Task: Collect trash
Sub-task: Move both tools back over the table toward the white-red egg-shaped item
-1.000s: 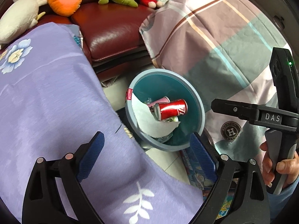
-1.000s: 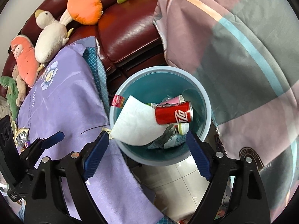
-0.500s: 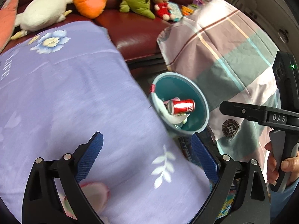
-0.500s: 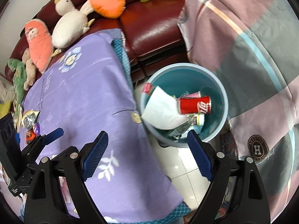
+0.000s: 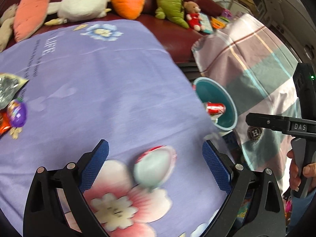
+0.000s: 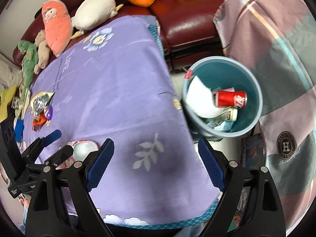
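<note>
Both the left gripper point(image 5: 155, 165) and right gripper point(image 6: 156, 165) gape wide and empty; rushing at the blurred can point(image 5: 156, 166) could knock it rolling off the near table edge.

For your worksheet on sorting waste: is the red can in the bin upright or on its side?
On its side: the red can lies lengthwise across other rubbish inside the blue bin.

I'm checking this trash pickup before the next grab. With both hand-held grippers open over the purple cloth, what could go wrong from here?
1. The round red-rimmed container under the left hand-held gripper is blurred and looks smooth, so the pads may slip or knock it away.
2. The wrappers lie clustered at the cloth's far edge; one grab may push others off.
3. The bin stands off the table edge, already holding a red can, so a drop may miss.
</note>
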Action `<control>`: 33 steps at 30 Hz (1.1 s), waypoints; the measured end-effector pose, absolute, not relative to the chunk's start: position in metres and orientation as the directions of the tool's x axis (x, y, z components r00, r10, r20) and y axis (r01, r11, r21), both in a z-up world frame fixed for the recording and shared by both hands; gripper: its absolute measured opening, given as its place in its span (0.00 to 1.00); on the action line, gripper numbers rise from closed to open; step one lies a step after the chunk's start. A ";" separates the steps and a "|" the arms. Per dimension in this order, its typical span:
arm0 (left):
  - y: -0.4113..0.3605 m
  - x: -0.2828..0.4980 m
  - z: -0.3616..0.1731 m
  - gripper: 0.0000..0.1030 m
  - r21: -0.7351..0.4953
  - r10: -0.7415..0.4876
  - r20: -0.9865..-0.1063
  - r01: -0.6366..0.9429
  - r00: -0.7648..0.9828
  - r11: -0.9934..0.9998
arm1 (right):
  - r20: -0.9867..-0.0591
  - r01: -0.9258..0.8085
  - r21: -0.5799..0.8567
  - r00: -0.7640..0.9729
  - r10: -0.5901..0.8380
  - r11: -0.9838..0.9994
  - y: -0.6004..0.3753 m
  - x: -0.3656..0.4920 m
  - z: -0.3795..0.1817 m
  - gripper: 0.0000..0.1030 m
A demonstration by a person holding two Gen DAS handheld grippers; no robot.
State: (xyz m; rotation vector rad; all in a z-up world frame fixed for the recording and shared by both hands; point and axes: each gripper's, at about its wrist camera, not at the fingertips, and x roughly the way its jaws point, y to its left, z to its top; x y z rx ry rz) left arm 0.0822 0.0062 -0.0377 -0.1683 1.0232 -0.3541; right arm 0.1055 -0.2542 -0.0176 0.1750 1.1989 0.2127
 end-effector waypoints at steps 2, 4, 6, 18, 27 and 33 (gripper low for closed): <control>0.022 0.079 -0.040 0.93 -0.298 -0.353 -0.807 0.190 0.474 0.935 | -0.904 -0.087 0.246 0.339 0.261 0.965 -0.241 0.105 -0.019 0.80; 0.039 0.075 -0.043 0.93 -0.300 -0.344 -0.808 0.170 0.478 0.939 | -0.906 -0.102 0.244 0.331 0.264 0.964 -0.229 0.105 -0.020 0.80; 0.051 0.072 -0.045 0.93 -0.299 -0.337 -0.808 0.157 0.483 0.941 | -0.909 -0.120 0.242 0.319 0.268 0.963 -0.213 0.104 -0.023 0.80; 0.114 0.059 -0.059 0.93 -0.310 -0.303 -0.816 0.070 0.493 0.948 | -0.932 -0.240 0.234 0.218 0.288 0.942 -0.120 0.099 -0.051 0.80; 0.146 0.053 -0.065 0.93 -0.312 -0.280 -0.822 0.018 0.496 0.950 | -0.945 -0.267 0.214 0.188 0.269 0.940 -0.086 0.096 -0.065 0.80; 0.168 0.047 -0.073 0.93 -0.306 -0.256 -0.833 -0.024 0.491 0.952 | -0.945 -0.239 0.211 0.199 0.261 0.948 -0.082 0.097 -0.074 0.80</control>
